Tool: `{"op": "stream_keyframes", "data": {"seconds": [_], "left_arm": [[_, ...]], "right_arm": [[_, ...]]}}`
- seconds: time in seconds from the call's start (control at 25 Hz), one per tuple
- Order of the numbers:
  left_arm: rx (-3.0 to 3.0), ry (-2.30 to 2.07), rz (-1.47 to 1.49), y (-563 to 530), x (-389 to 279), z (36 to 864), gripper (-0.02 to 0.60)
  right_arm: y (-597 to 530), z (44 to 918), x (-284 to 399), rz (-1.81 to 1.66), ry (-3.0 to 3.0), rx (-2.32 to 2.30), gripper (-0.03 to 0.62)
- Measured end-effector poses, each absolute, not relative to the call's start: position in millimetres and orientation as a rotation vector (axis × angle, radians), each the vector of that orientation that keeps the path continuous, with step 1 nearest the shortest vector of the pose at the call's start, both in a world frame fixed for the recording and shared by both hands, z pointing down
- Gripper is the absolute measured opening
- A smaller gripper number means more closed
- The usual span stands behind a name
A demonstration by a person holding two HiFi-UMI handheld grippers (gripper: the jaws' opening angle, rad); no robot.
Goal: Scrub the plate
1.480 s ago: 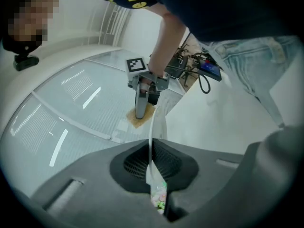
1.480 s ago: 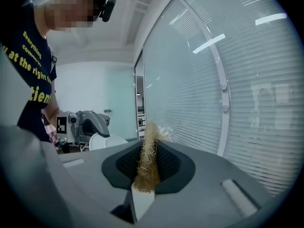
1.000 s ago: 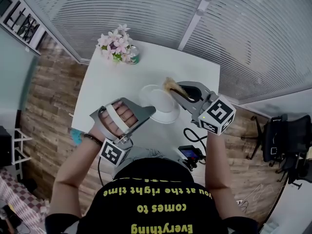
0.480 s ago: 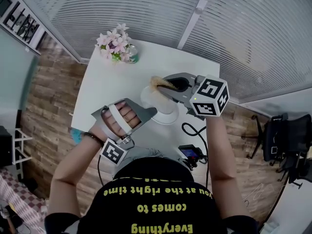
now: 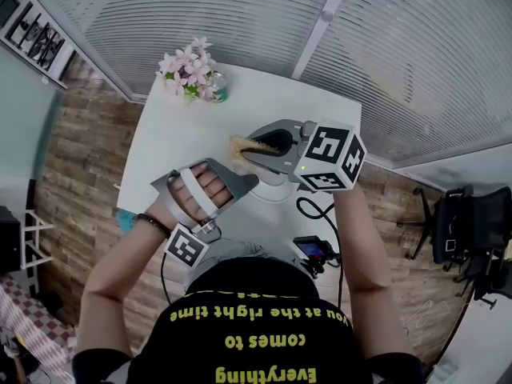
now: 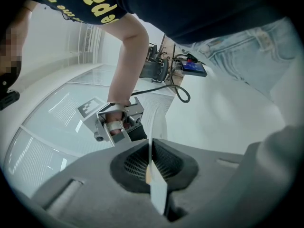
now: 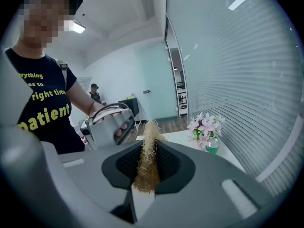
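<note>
The right gripper has its jaws pressed onto a tan, fibrous scrubber, whose frayed tuft sticks out past the tips. The left gripper is clamped hard on the rim of the white plate, which shows edge-on between its pads. In the head view the plate sits near the front of the white table, mostly hidden under the right gripper, and I cannot tell whether it rests on the table or is lifted. The step in hand looks like the scrubbing stroke itself. It would go best with the tuft laid flat on the plate's face and swept in short, overlapping passes. Pushing toward the clamped rim should stop the plate pivoting in that thin grip. The flower vase at the far corner stands well apart and should not interfere.
</note>
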State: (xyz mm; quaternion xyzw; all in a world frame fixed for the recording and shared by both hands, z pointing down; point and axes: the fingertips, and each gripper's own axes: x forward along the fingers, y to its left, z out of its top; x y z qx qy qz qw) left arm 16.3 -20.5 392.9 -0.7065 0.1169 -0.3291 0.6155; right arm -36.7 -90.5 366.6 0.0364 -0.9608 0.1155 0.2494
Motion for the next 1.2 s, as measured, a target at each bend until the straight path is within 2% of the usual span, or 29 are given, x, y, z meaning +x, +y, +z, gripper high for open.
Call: {"op": "stream_keyframes", "data": {"seconds": [0.92,1.2], "left_arm": [[-1.636,0.286,-0.753,-24,9,393,0.008],[-1.644,0.298,-0.756,-27,7,393,0.008]], "right_arm": [[-146,427,12,0.657,-2.524,0.298,0.052],[-145,430,17,0.667,-2.522,0.313,0.052]]}}
